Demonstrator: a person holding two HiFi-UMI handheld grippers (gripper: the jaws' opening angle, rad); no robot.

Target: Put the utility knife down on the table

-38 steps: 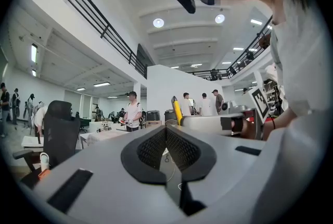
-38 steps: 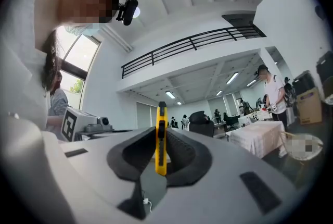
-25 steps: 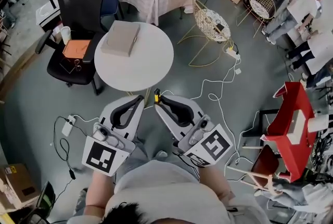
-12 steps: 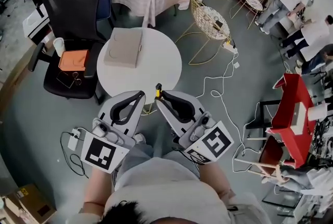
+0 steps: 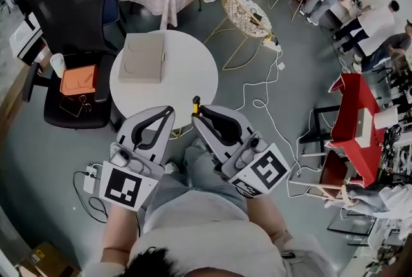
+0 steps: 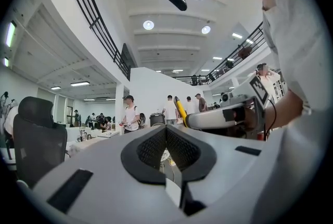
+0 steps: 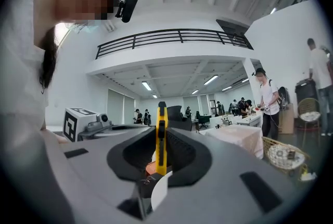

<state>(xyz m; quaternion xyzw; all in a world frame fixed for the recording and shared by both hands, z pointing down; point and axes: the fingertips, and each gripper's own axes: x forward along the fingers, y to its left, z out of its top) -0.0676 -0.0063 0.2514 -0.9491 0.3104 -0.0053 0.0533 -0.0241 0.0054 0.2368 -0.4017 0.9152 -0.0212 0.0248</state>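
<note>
You have no words, brand names or numbers that can be read in any view. The only printed marks are black-and-white square patterns. One is on the marker cube [image 5: 122, 187] of your left gripper [image 5: 169, 110], the other on the cube [image 5: 267, 171] of your right gripper [image 5: 196, 112]. Neither carries letters.

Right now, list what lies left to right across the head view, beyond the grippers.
Black office chair → beige box → utility knife → gold wire chair → red stand.
</note>
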